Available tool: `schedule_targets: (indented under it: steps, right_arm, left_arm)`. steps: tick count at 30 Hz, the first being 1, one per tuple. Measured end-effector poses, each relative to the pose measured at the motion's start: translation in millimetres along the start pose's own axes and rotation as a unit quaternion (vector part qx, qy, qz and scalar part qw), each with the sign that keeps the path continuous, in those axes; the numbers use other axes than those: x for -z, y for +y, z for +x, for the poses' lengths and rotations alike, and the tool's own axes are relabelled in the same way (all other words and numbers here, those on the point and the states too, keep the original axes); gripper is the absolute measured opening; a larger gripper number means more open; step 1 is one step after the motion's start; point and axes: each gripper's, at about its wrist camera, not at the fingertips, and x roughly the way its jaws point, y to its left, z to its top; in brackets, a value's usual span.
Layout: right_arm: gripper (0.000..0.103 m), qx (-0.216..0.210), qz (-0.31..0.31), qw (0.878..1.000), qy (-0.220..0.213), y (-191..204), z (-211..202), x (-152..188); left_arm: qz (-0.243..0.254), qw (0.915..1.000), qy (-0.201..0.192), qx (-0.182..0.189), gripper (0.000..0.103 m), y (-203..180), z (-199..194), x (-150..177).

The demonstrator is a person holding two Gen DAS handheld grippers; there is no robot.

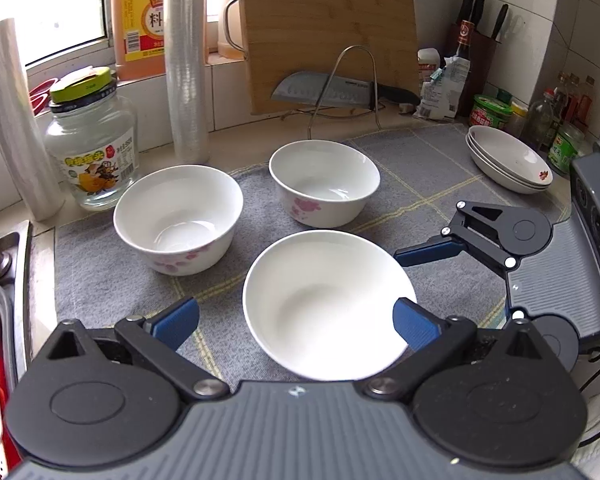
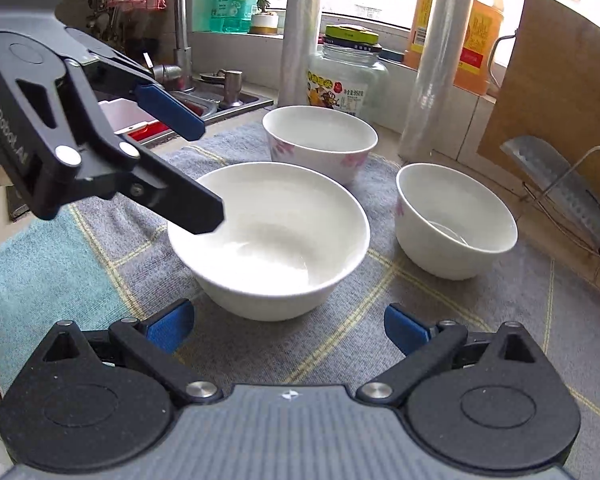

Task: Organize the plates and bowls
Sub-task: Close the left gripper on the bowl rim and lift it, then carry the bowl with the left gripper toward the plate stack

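Bowls, 3 of them, sit upright on the grey checked mat (image 1: 420,168), and you have both tools hovering over them.

Your left gripper (image 1: 296,322) is spread wide and holds nothing. The plain white bowl (image 1: 328,304) sits between its blue pads (image 1: 176,322); the right-hand pad overlaps the bowl's rim in the left wrist view, but whether it touches cannot be told. Your right gripper (image 2: 290,326) is also spread and empty, just in front of that same bowl (image 2: 268,236).

Beyond it, 2 flower-printed bowls stand apart from each other: one (image 1: 178,218) toward the sink (image 2: 204,106), the other (image 1: 324,182) nearer the wire rack (image 1: 344,88). At the mat's far right corner, a stack of shallow plates (image 1: 508,160) rests near the jars (image 1: 490,110).

Behind the bowls, a glass jar with a green lid (image 1: 90,144) and 2 rolls of cling film (image 1: 186,60) stand by the wall, with a cleaver (image 1: 320,90) leaning against the wooden cutting board (image 1: 328,20).
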Motion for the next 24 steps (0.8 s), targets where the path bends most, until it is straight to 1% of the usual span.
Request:
schedule_targets:
  steps: [5, 6, 8, 10, 14, 18, 24]
  right_arm:
    - [0.102, -0.006, -0.002, 1.0, -0.01, 4.0, 0.8, -5.7]
    - [0.1, -0.005, -0.005, 1.0, -0.011, 5.4, 1.0, -6.7]
    - [0.098, -0.001, -0.012, 1.0, -0.012, 7.1, 2.1, -7.6]
    - [0.093, -0.002, -0.015, 1.0, -0.013, 6.0, 4.4, -8.0]
    - [0.09, -0.008, -0.01, 1.0, -0.013, 4.9, 6.4, -8.4]
    - [0.09, -0.007, -0.009, 1.0, -0.014, 6.4, 5.2, -7.2]
    - [0.089, -0.009, -0.006, 1.0, -0.013, 5.9, 4.8, -7.1]
  left_arm:
    - [0.018, 0.9994, 0.022, 0.02, 0.099, 1.6, 16.8, -8.8]
    - [0.021, 0.9992, 0.027, 0.022, 0.095, 1.8, 20.4, -10.6]
    - [0.023, 0.9986, 0.039, 0.029, 0.092, 3.0, 26.0, -12.4]
    - [0.024, 0.9979, 0.047, 0.037, 0.087, 4.3, 30.2, -13.9]
    - [0.028, 0.9967, 0.061, 0.044, 0.086, 5.1, 36.5, -17.0]
    - [0.024, 0.9955, 0.071, 0.059, 0.084, 6.8, 40.3, -18.5]
    - [0.015, 0.9948, 0.074, 0.069, 0.084, 10.8, 40.8, -20.2]
